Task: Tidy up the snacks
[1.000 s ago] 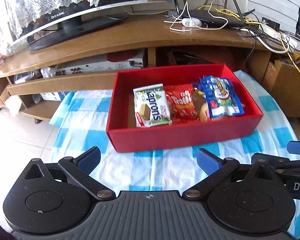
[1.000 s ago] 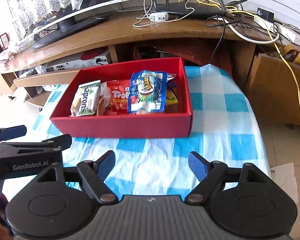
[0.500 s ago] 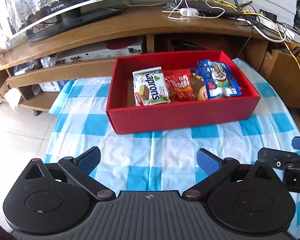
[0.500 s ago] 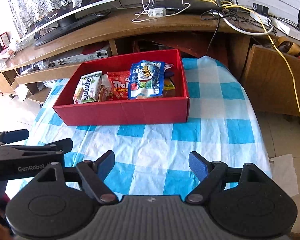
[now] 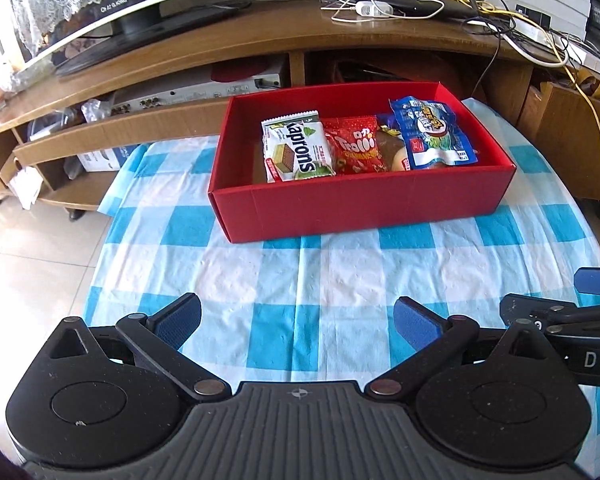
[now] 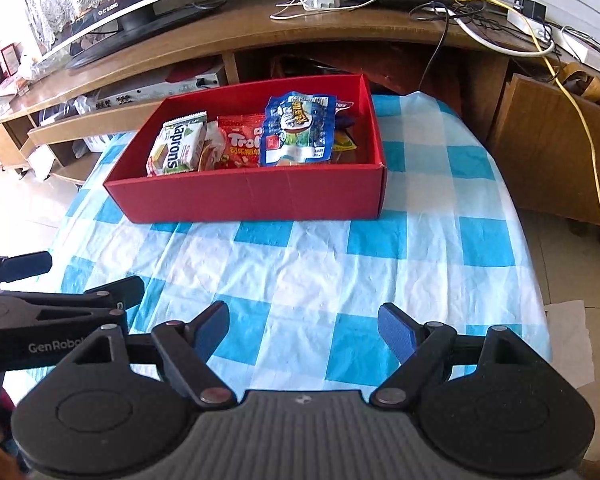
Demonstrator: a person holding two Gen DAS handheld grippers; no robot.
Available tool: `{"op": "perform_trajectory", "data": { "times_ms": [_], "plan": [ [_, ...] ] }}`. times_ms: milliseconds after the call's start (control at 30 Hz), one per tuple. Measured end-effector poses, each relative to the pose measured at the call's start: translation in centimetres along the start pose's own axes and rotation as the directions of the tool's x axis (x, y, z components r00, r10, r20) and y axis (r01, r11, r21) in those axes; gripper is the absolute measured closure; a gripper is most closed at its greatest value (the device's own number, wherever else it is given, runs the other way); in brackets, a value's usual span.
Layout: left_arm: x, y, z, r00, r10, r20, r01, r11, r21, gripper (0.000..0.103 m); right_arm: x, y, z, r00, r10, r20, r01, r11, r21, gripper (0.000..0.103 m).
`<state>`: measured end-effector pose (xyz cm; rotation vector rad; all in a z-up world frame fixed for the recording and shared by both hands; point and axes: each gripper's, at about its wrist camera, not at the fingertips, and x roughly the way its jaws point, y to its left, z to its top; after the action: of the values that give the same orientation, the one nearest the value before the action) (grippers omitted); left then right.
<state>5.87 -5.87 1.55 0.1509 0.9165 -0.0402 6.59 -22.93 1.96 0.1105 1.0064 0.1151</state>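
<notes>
Receding toward 12 o'clock since earlier, the red cardboard snack box [image 5: 360, 204] sits farther off; left tool [image 5: 296, 322] and right tool [image 6: 302, 330] tilt down over the table, both wide apart, empty

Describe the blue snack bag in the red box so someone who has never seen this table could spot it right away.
On the blue-and-white checked tablecloth sits an open red box of snacks. The blue bag lies at the right end of the row, beside the red candy packet. It is the only blue, glossy packet there, with a round picture in the middle.

red box [image 5: 360, 204], blue-and-white checked tablecloth [image 5: 320, 280], blue packet [image 5: 432, 136]
</notes>
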Motion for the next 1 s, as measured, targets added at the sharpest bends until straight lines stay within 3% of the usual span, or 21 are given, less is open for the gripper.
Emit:
{"op": "perform_trajectory", "data": {
  "times_ms": [600, 1000],
  "plan": [
    [0.5, 0.3, -1.7, 0.997, 0.0, -0.081, -0.001, 1.0, -0.008, 0.0, 0.7, 0.8, -1.6, 0.998, -0.012, -0.057, 0.01, 0.999, -0.032, 0.016],
    [0.4, 0.3, -1.9, 0.996, 0.005, -0.086, -0.006, 1.0, -0.009, 0.0, 0.7, 0.9, -1.7, 0.998, -0.011, -0.064, 0.009, 0.999, -0.036, 0.016]
  ]
}}
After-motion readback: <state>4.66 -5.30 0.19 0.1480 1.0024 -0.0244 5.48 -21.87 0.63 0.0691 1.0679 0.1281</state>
